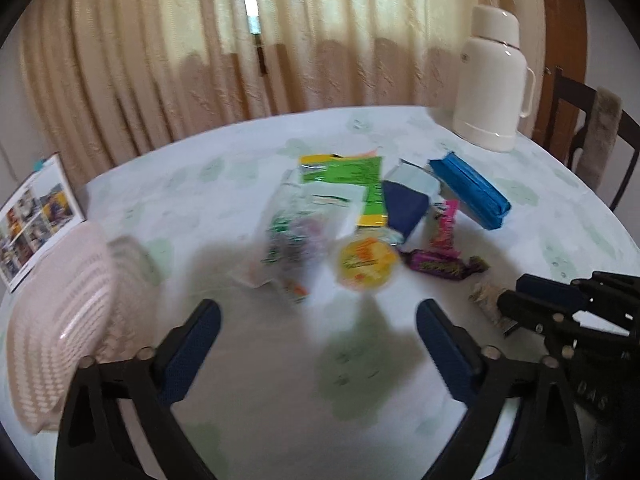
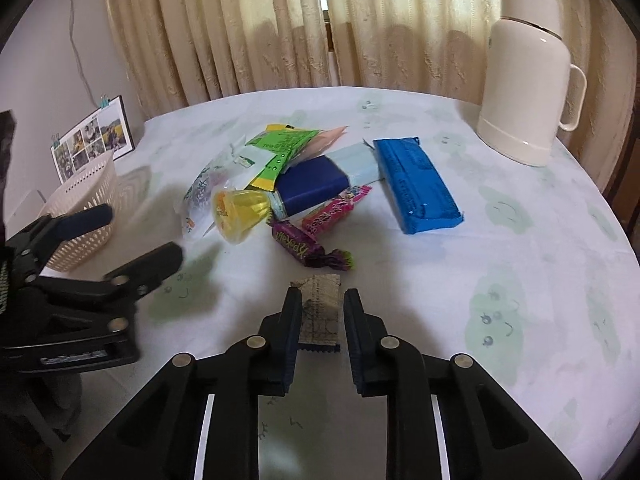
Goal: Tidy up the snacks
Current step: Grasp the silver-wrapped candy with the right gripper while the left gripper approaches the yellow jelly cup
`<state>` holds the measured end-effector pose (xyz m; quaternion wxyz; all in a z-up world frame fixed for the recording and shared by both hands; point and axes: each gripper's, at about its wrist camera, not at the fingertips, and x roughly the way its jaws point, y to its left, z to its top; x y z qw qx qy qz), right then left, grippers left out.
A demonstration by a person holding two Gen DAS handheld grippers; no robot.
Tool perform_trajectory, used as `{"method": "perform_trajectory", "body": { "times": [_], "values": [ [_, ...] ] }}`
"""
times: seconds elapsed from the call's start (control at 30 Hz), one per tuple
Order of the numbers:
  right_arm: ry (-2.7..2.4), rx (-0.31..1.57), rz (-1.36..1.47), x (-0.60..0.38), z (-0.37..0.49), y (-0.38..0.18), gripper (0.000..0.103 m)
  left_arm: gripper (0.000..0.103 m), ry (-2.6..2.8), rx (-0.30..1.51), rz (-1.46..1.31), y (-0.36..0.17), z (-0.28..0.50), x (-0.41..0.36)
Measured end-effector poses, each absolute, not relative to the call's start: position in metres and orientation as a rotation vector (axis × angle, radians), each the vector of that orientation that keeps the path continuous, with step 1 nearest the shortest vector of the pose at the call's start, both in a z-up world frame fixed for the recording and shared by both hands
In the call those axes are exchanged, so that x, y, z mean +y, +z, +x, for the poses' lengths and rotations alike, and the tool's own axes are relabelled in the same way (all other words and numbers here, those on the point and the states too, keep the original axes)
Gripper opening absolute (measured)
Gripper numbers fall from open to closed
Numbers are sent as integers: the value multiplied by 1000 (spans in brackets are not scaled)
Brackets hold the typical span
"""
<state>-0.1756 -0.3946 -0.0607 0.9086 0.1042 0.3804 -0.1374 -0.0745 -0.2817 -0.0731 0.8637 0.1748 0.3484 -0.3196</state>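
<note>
Roughly: nine snacks; right hand-held gripper (image 2: 322, 312) pinching beige packet (image 2: 320, 308); left hand-held gripper (image 1: 318, 336) spread.

A round table (image 2: 500, 280) covered by a pale cloth printed with green smiling-face motifs stands before full-length cream curtains (image 2: 248, 28); daylight enters through the narrow gap between them. A white vacuum flask (image 2: 528, 76) stands at the far right of the table, a dark wooden chair (image 1: 592, 120) behind it. A clipped photo collage (image 2: 94, 138) leans against the plain wall at left.
</note>
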Motion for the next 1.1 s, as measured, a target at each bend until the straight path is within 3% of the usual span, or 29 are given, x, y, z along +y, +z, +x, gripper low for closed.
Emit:
{"method": "perform_trajectory", "body": {
  "times": [0.23, 0.47, 0.53, 1.1],
  "values": [
    [-279, 810, 249, -400, -175, -67, 22, 68, -701, 864, 315, -86, -46, -310],
    [-281, 831, 244, -400, -172, -72, 24, 53, -690, 852, 322, -86, -40, -324],
    [-279, 830, 250, -400, -172, -72, 24, 42, -690, 849, 321, -86, -38, -325],
    [-249, 788, 295, -405, -176, -69, 23, 41, -721, 810, 264, -75, -51, -305]
  ]
}}
